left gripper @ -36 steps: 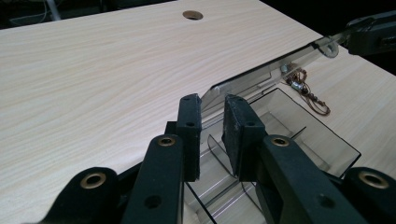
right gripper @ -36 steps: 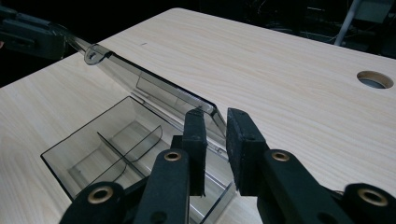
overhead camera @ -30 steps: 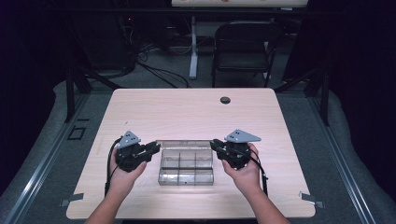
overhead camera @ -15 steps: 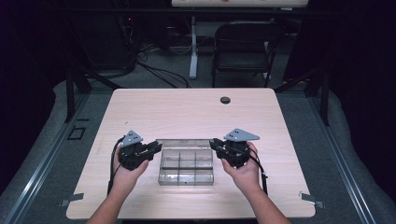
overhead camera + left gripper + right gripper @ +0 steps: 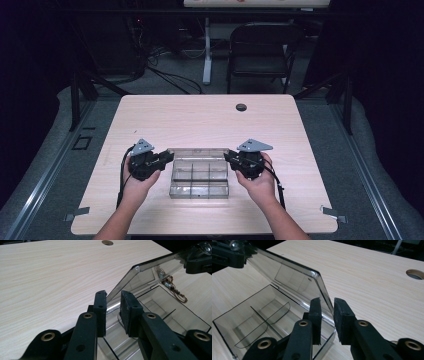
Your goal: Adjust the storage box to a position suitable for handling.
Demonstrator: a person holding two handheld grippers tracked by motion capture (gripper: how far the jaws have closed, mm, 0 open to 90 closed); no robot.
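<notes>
A clear plastic compartment box (image 5: 199,176) sits near the front edge of the desk (image 5: 200,120), its hinged lid (image 5: 294,277) raised at a slant. The compartments in view are empty. The left hand-held gripper (image 5: 113,308) and right hand-held gripper (image 5: 327,315) each straddle a lid corner, jaws slightly parted; actual contact is hard to make out. The box's near wall is cut off in both gripper views.
</notes>
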